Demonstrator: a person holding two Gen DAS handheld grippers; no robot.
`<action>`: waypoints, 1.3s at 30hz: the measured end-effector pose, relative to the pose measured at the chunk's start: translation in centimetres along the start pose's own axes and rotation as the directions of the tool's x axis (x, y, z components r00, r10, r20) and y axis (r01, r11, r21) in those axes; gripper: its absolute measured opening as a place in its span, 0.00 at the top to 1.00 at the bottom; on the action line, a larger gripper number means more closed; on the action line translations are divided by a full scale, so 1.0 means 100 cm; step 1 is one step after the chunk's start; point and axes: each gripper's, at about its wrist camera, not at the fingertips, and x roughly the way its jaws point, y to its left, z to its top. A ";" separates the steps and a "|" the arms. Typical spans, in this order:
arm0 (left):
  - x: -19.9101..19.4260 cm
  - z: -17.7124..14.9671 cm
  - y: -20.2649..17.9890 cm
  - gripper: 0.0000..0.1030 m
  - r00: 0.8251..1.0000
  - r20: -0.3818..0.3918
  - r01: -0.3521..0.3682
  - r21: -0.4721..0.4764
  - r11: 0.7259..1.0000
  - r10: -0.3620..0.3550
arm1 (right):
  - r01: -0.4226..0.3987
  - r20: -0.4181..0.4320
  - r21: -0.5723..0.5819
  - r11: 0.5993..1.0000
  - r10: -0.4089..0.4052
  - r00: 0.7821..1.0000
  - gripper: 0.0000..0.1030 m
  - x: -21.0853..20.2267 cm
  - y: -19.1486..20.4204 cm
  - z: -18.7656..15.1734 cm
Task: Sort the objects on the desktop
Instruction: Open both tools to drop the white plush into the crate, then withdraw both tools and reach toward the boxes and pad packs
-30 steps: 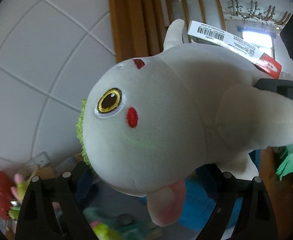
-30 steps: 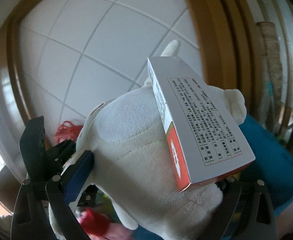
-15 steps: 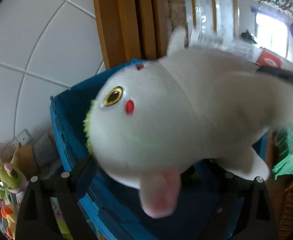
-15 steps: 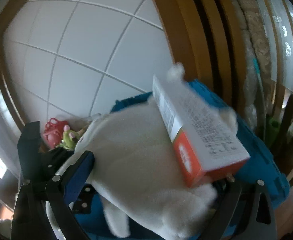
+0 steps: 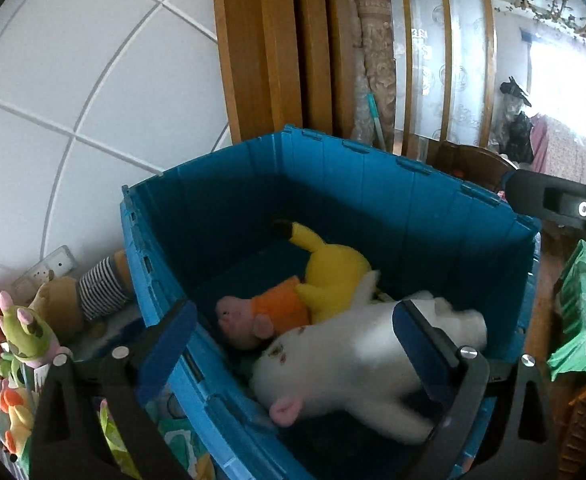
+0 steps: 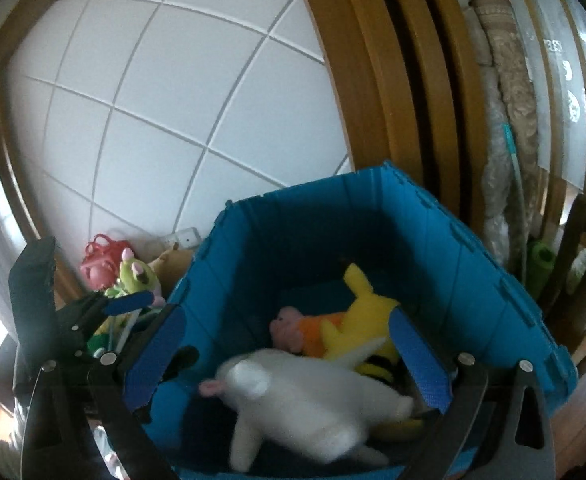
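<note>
Both tools just let go: left tool (image 5: 293, 364) and right tool (image 6: 289, 360) jaws opening, nothing pinched. White plush (image 5: 357, 364) dropped below them into blue crate (image 5: 373, 184), beside yellow plush (image 5: 333, 276). Box not visible. Next: remaining toys left of crate.

one blue bin (image 5: 413, 208) holding three plush toys: white (image 5: 345, 368), yellow (image 5: 333, 276), pink (image 5: 245, 320)
</note>
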 end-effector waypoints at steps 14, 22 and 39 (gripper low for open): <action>-0.040 -0.036 0.023 0.03 0.997 0.017 -0.068 -0.075 0.995 0.069 | 0.046 -0.012 -0.024 0.999 -0.046 0.999 0.00 -0.009 0.034 -0.030; -0.070 -0.066 0.043 0.03 0.994 0.023 -0.107 -0.129 0.986 0.111 | 0.048 0.000 -0.048 0.998 -0.048 0.999 0.00 -0.014 0.060 -0.044; -0.180 -0.230 0.189 0.03 0.920 -0.111 -0.392 -0.317 0.864 0.377 | -0.168 0.167 -0.119 0.979 0.186 0.968 0.00 -0.023 0.231 -0.115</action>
